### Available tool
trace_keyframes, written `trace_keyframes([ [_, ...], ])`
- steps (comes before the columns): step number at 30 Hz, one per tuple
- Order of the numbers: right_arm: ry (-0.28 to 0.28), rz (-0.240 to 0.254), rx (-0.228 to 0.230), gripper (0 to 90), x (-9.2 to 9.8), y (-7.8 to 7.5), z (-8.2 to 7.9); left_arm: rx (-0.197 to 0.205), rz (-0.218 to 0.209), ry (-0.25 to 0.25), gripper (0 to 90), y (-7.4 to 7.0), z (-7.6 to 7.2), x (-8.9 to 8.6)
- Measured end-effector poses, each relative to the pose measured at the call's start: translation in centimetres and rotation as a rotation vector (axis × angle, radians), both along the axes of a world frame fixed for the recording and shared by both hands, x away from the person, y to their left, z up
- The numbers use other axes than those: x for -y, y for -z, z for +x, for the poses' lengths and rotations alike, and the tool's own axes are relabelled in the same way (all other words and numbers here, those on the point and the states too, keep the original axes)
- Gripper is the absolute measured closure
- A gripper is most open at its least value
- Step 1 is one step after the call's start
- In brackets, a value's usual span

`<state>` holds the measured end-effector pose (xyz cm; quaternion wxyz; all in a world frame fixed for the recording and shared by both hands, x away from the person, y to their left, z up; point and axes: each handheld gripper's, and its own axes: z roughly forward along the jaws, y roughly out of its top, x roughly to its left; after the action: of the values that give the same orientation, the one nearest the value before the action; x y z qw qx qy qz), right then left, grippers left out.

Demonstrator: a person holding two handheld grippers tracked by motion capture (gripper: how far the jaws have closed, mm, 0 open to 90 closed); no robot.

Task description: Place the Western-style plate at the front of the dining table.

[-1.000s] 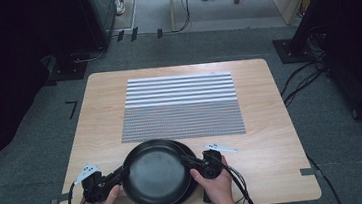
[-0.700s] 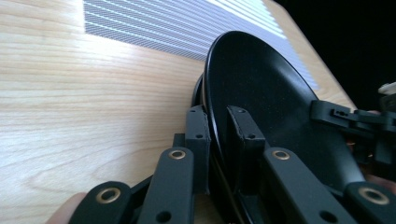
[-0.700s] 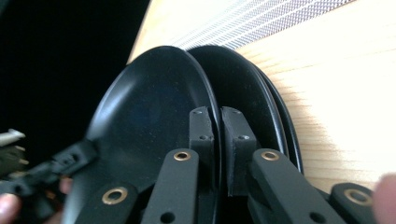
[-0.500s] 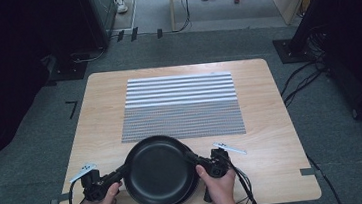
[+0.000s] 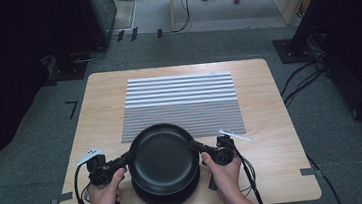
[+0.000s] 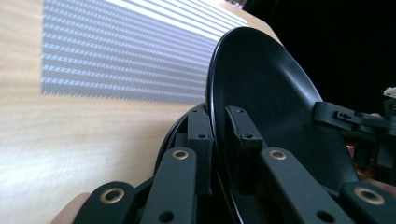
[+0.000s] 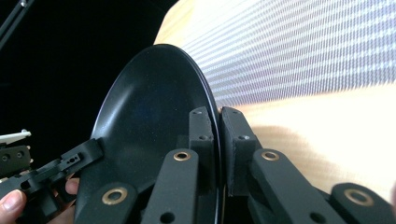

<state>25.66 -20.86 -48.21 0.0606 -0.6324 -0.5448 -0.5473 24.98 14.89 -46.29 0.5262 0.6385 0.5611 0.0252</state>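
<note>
We have the round black shallow plastic plate (image 5: 163, 156) pinched from both sides. Our left gripper (image 5: 128, 158) bites the rim at the plate's nine o'clock, and in the left gripper view (image 6: 218, 140) the two black jaws sit tight on either face of that thin edge, pads pressing it. Our right gripper (image 5: 195, 146) has the rim at three o'clock; in the right gripper view (image 7: 217, 140) its jaws are clamped just as snugly on the rim, one pad inside the plate's hollow, one behind it. Both sets of jaws have just been closing, and the rim is what lies between them.

From the high view the plate hangs over the near middle of the pale wooden table (image 5: 276, 123), its far edge at twelve o'clock overlapping the near border of the grey and white striped mat (image 5: 181, 102). Beneath the plate, toward six o'clock, a second dark round shape (image 5: 165, 196) peeks out on the table; we cannot tell whether it is another plate or only shadow.

Our two hands wrap the gripper bodies at the near edge, cables trailing back toward us.
</note>
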Motion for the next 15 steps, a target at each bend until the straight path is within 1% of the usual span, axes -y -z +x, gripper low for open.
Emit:
trace_keyframes([
  [6,0.008,0.010,0.004,83.7,1.0,-1.1,1.7,0.006,0.009,0.019,81.7,-1.1,2.0,0.9],
  [11,0.015,0.015,0.008,83.6,1.6,-1.8,3.2,-0.003,0.010,0.025,81.7,-1.9,3.9,1.4],
  [12,0.015,0.013,0.015,83.6,1.7,-2.0,3.5,-0.003,0.013,0.028,81.7,-2.0,4.2,1.5],
  [15,0.017,0.012,0.016,83.6,1.9,-2.6,4.3,-0.010,0.007,0.031,81.7,-2.4,5.3,1.8],
])
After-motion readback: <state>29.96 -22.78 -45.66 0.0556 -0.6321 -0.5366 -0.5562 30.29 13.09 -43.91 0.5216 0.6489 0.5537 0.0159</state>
